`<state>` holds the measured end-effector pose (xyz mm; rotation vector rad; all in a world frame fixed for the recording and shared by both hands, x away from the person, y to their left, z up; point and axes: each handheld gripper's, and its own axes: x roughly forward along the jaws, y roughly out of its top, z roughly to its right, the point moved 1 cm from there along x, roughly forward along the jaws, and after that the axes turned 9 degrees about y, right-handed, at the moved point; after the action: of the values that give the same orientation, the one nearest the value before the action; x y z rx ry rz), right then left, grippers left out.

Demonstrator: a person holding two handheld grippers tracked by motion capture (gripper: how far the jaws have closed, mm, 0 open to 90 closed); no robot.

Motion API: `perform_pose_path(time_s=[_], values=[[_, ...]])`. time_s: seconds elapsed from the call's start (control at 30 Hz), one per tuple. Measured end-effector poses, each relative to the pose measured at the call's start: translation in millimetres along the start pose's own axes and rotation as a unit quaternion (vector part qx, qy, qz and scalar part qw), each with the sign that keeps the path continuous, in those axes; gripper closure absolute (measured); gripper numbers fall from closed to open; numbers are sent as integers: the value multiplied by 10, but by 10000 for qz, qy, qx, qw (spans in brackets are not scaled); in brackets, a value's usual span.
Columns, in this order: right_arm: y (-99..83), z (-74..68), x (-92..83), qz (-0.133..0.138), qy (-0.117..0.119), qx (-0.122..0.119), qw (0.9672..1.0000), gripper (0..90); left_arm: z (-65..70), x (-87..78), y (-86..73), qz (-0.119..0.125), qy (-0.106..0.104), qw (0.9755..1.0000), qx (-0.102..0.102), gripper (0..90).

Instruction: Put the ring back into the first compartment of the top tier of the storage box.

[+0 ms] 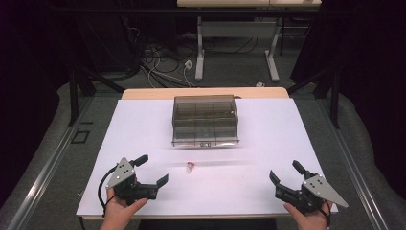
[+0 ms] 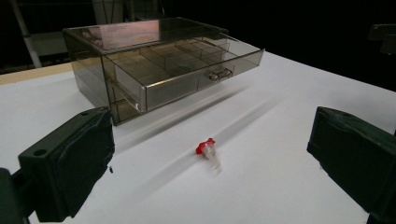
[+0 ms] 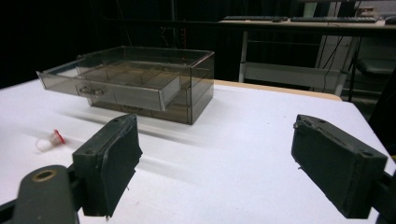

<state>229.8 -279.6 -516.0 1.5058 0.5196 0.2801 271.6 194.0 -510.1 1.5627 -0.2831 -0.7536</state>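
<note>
a small clear plastic vial with a red cap (image 1: 190, 166) lies on its side on the white tabletop (image 1: 268, 139), roughly at the table's centre and just toward six o'clock from the smoky translucent plastic drawer box (image 1: 205, 120), whose upper drawer (image 2: 187, 70) is pulled partway out, showing empty divided compartments. the left gripper (image 1: 152, 172) sits at about eight o'clock from the vial, its jaws spread wide and holding nothing; in the left gripper view the vial lies ahead, between the two jaws but well short of them. the right gripper (image 1: 286, 173) rests at about four o'clock, well apart from the vial, jaws equally wide and empty. the vial looks very light and rigid, with a smooth round body that would likely roll or squirt out under a careless pinch. the safest hold is probably across the body just behind the cap, jaws closing squarely and gently; the red cap looks like the less slippery end
</note>
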Motion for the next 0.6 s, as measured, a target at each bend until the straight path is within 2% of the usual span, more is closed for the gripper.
perform_pose_path(time_s=[0.07, 0.2, 0.33, 0.6], values=[[-14, 5, 13, -44, 28, -60, 10000, 146, 17, 26, -5, -32, 7, 10000, 50, 7], [-22, -3, 2, -77, 57, 11, 10000, 146, 56, 75, -5, -82, -53, 9999, 107, 22], [-27, -23, -15, -110, 64, -51, 9999, 146, 90, 122, 4, -109, -121, 9998, 148, 32], [-39, -27, -32, -124, 94, -77, 9998, 147, 146, 223, 4, -236, -252, 9993, 144, 81]])
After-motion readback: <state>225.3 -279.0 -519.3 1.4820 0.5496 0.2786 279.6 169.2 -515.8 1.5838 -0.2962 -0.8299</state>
